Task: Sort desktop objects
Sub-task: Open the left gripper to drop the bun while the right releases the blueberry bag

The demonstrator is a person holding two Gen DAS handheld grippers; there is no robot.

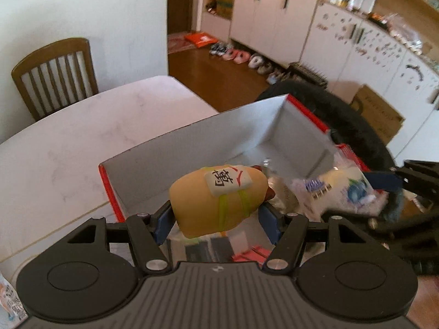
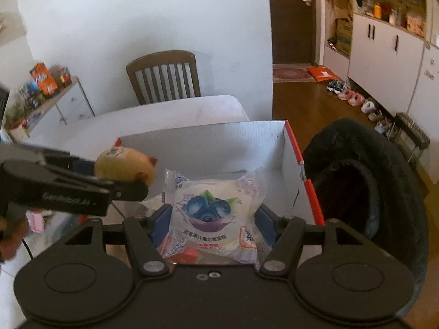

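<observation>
My left gripper (image 1: 216,220) is shut on a yellow squishy toy (image 1: 219,197) with a white label and green bands, held over the near end of the white cardboard box (image 1: 192,142) with red edges. The toy also shows in the right wrist view (image 2: 123,166). My right gripper (image 2: 212,219) is shut on a blueberry cake packet (image 2: 214,211) in clear wrap, held over the same box (image 2: 233,142). In the left wrist view the packet (image 1: 337,192) sits at the right. Several small items lie in the box bottom, mostly hidden.
The box stands on a white table (image 1: 68,150). A wooden chair (image 2: 164,76) stands behind it by the wall. A black padded chair (image 2: 370,186) is right of the box. Cabinets (image 2: 384,46) and shoes (image 2: 354,98) line the far right.
</observation>
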